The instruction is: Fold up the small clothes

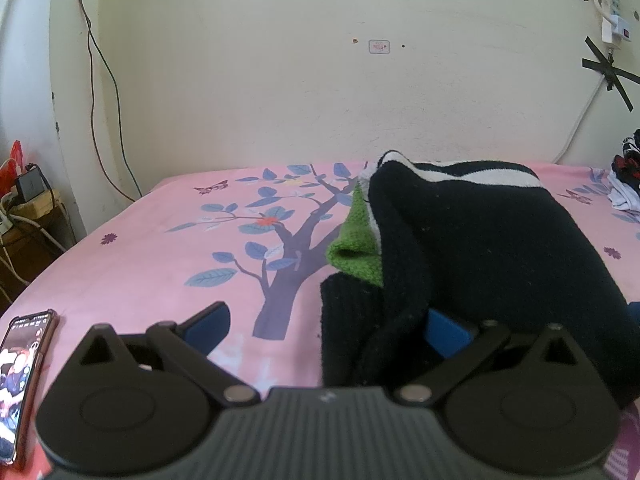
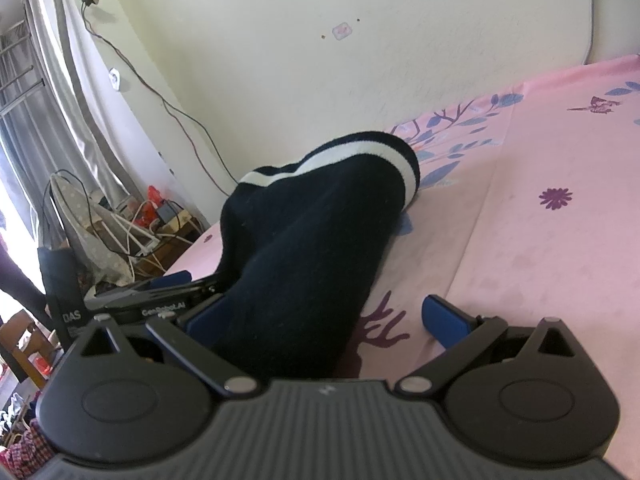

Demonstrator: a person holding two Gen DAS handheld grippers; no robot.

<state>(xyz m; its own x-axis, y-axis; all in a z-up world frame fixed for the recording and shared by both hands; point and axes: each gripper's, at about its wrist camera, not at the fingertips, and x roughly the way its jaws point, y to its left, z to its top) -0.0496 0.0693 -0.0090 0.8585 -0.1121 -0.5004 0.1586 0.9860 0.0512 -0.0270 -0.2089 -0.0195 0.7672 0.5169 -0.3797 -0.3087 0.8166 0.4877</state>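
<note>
The dark sweater (image 1: 480,248) lies on the pink bed (image 1: 160,248), bunched up with a white stripe on top and a green bit (image 1: 354,246) poking out, so I think the folding is only started and most is left to do. The left gripper (image 1: 326,330) is wide open with cloth draped over its right finger, and the right gripper (image 2: 326,314) is wide open too with the sweater between its fingers, so neither one is pinching it. I count one sweater, two grippers, one phone (image 1: 24,376) and one small pile of clothes (image 1: 626,176) far off.
</note>
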